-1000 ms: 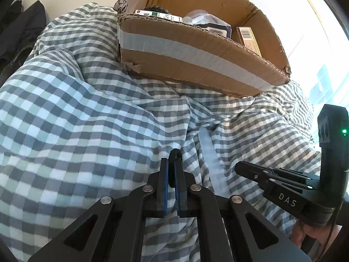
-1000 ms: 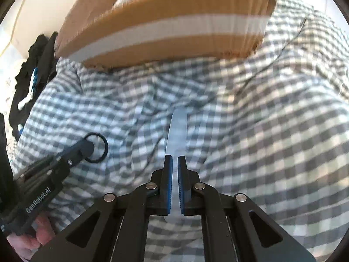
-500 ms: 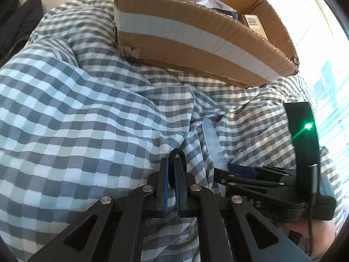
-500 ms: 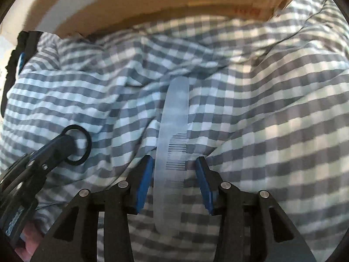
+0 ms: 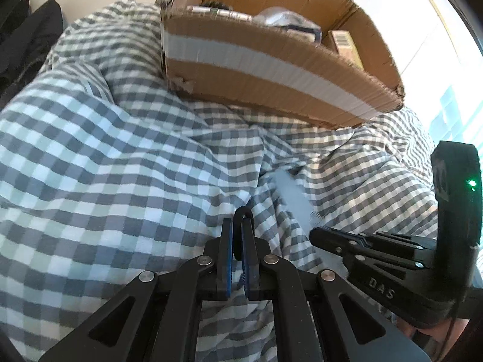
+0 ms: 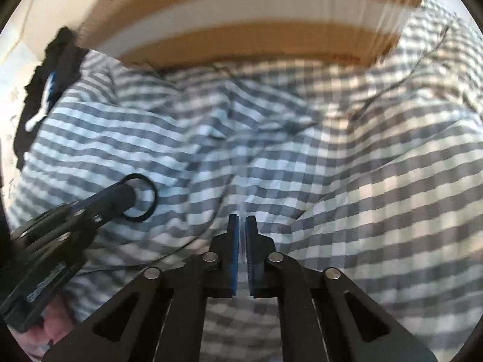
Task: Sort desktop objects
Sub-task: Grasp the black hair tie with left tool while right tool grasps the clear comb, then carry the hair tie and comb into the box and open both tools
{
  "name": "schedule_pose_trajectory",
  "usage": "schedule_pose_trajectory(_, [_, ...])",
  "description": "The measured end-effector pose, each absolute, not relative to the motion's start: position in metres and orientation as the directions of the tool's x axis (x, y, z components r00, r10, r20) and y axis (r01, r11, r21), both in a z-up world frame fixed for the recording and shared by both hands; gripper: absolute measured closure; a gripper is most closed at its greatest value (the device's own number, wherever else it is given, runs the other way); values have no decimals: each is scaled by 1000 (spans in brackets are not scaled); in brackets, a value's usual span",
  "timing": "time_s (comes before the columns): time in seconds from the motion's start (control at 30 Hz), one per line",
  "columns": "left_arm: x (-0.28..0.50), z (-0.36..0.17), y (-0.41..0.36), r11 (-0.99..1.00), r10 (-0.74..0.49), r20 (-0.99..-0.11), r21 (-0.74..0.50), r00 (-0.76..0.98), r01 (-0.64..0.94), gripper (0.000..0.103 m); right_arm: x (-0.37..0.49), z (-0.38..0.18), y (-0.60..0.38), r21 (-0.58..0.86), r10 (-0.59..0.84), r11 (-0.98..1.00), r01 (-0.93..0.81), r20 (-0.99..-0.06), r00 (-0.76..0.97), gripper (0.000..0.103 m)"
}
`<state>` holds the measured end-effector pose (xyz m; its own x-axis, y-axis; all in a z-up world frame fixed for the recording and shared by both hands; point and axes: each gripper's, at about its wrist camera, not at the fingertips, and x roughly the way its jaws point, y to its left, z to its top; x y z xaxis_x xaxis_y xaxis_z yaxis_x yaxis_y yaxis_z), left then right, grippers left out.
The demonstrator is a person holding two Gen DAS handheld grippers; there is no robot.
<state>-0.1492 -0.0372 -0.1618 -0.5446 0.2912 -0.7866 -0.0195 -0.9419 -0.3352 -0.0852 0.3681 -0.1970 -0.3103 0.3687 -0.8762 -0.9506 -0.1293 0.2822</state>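
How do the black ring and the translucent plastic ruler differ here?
The black ring is a small dark loop; the translucent plastic ruler is a long pale flat strip. The ring pokes just past the left gripper's tips; the ruler juts far past the right gripper. Both are clamped in shut grippers over the checked cloth.

right gripper (image 6: 241,226) has closed on ruler (image 5: 294,196)

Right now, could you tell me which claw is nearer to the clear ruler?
The right claw: it is shut on the clear ruler, gripping its near end. The left claw sits beside it, holding a black ring.
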Motion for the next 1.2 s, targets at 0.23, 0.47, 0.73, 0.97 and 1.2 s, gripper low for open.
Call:
schedule_pose_trajectory(0.23, [-142,-156,-33,-946,281,-784,-324,-553,-22,98,-84,-200,360,307,356,-123,-944,-874,-331,100])
schedule_pose_trajectory(0.47, [-137,-146,-36,-941,284,-767,-338,-575,-14,98,-75,-172,350,395,412,-136,-909,-811,-414,100])
schedule_pose_trajectory(0.73, [-134,-118,-39,-939,286,-731,-343,-619,-28,98,-72,-126,342,436,494,-175,-883,-737,-462,100])
schedule_pose_trajectory(0.97, [-133,-91,-42,-937,285,-692,-347,-663,-40,98,-69,-96,336,430,547,-206,-879,-694,-468,100])
schedule_pose_trajectory(1.2, [-137,-62,-40,-936,297,-654,-345,-695,-76,98,-65,-57,336,427,601,-247,-870,-636,-483,100])
